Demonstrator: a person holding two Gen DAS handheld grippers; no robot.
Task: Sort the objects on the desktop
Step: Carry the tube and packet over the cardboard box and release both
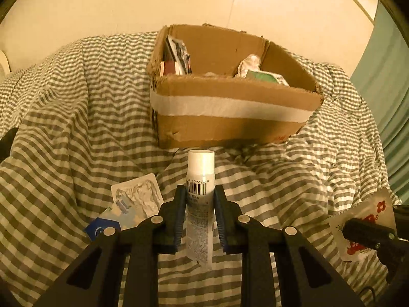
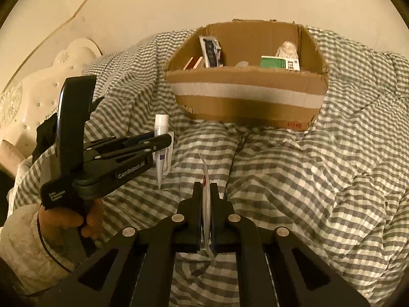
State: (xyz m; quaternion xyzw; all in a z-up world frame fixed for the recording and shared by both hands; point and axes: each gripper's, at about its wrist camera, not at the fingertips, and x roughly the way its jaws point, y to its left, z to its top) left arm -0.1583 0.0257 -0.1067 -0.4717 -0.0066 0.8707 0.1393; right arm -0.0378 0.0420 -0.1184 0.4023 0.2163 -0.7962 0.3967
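Observation:
My left gripper [image 1: 200,194] is shut on a white tube [image 1: 200,179] with a barcode, cap pointing toward the cardboard box [image 1: 230,107]. The tube is held above the checked cloth, short of the box. In the right wrist view the left gripper [image 2: 163,138] shows at the left with the tube [image 2: 161,128]. My right gripper [image 2: 206,192] is shut on a thin white sachet [image 2: 206,179] with red print, held edge-on; the sachet also shows in the left wrist view [image 1: 363,220]. The box [image 2: 245,94] holds several packets and small boxes.
A foil blister pack [image 1: 138,194] and a blue-and-white card [image 1: 107,225] lie on the grey checked cloth [image 1: 64,128] left of my left gripper. A cream padded headboard [image 2: 38,102] stands at the left. A green curtain [image 1: 383,76] hangs at the right.

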